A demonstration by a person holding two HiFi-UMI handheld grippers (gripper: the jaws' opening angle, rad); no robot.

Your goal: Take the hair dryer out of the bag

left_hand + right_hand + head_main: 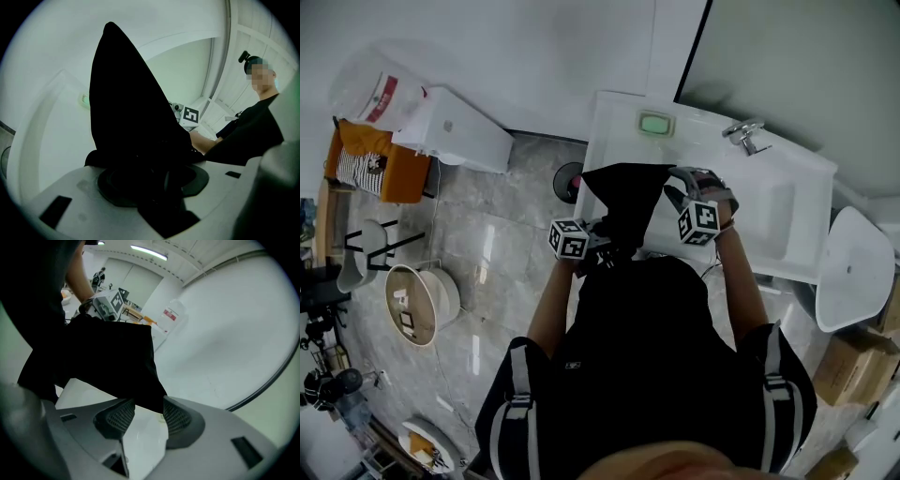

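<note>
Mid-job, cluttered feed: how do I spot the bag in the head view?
Find the white washbasin counter. Just below its green soap dish is the bag, over the counter's left end. It is the only black cloth shape against that white, above the person's black shirt.

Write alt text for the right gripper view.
A black bag hangs with its lower corner between the open jaws of the right tool, above a white counter. Behind it, the left tool is at the bag's top edge.
</note>
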